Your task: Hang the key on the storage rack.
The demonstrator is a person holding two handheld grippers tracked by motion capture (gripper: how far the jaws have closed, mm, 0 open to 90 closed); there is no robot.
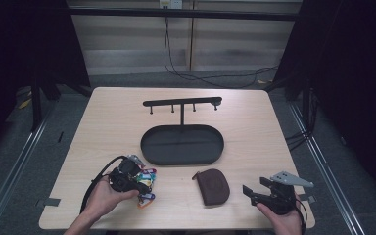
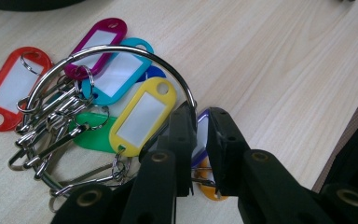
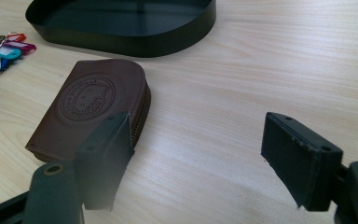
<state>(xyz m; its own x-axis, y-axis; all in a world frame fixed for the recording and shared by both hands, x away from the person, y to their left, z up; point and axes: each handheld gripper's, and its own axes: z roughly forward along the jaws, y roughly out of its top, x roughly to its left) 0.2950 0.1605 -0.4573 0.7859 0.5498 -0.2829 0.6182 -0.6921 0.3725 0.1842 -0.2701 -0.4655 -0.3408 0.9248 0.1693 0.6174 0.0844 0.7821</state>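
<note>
A bunch of coloured key tags hangs on a large metal key ring at the table's front left, and it appears as a bright cluster in the high view. My left gripper has its jaws nearly together, closed on the ring's right end; its tips lie over the bunch. A brown leather pouch lies flat at front centre. To the pouch's right, my right gripper rests low, open and holding nothing. The pouch sits just beyond the left jaw of this right gripper.
A black oval tray stands mid-table, and its wall lies beyond the pouch. A black bar with several hooks rises on a post behind the tray. Bare wood runs to the tray's right. Cables trail on the floor beyond the table.
</note>
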